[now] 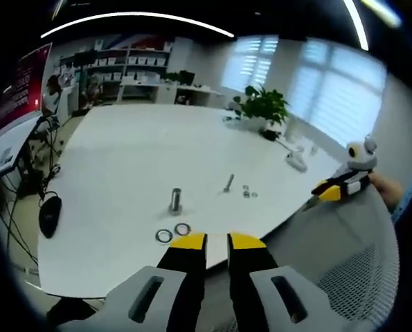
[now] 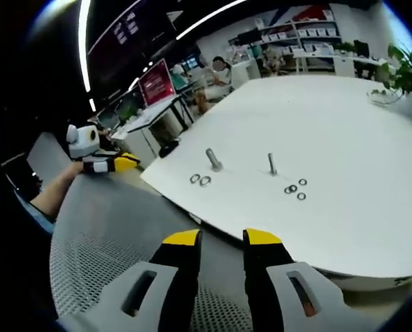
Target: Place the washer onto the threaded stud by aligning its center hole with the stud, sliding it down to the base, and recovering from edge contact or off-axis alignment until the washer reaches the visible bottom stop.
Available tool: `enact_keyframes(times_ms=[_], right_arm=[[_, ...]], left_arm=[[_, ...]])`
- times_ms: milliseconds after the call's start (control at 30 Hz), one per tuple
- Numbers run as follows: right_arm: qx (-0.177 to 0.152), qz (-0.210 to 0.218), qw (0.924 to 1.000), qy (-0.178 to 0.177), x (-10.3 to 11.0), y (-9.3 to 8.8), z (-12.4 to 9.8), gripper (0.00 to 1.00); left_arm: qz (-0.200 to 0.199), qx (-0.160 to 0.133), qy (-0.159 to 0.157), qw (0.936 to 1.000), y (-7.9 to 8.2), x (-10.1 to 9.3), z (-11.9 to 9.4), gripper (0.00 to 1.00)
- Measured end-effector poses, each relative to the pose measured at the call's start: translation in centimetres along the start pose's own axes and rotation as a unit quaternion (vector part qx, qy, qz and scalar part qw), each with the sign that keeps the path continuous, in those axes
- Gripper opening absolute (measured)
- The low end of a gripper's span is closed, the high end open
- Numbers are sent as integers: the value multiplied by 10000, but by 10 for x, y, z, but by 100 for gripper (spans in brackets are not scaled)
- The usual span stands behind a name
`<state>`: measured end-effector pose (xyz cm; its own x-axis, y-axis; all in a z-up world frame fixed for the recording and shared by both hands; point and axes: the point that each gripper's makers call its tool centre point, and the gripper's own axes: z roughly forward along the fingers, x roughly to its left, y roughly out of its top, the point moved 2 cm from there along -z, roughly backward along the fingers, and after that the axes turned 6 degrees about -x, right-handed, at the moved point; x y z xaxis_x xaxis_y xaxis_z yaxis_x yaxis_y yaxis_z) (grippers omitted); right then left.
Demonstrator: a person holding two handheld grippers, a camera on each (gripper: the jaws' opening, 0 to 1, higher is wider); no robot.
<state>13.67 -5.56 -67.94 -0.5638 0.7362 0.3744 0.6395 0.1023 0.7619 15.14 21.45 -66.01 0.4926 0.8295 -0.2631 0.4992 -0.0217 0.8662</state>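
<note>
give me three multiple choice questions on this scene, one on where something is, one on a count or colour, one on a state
1. Where do the two washers nearest the thick stud lie?
A. flat on the white table beside the stud
B. threaded on the stud
C. on the mesh chair

2. What colour are the tips of the left gripper?
A. red
B. yellow
C. green

3. What is the right gripper holding?
A. a washer
B. the thin bolt
C. nothing

Answers:
1. A, both rings rest on the tabletop near the stud's base.
2. B, the tips of both jaws are yellow.
3. C, its jaws stand apart with nothing between them.
</note>
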Motion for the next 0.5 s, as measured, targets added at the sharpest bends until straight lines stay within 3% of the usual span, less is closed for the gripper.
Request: enact_keyframes(times_ms=[100, 300, 367, 467, 500], right_arm=[[-43, -11, 10000, 10, 0, 2, 0, 26], [-33, -53, 10000, 16, -2, 2, 0, 26], [-59, -56, 10000, 25, -2, 2, 0, 26], [-132, -66, 9999, 43, -2, 4, -1, 26], [-183, -81, 9998, 52, -2, 6, -1, 26]], left_arm=[[20, 20, -49, 10000, 0, -1, 1, 23], [290, 187, -262, 9991, 4, 3, 3, 27], [606, 406, -247, 9970, 6, 11, 4, 30], [916, 386, -424, 9941, 13, 14, 8, 39], [1006, 578, -505, 9920, 10, 17, 8, 40]])
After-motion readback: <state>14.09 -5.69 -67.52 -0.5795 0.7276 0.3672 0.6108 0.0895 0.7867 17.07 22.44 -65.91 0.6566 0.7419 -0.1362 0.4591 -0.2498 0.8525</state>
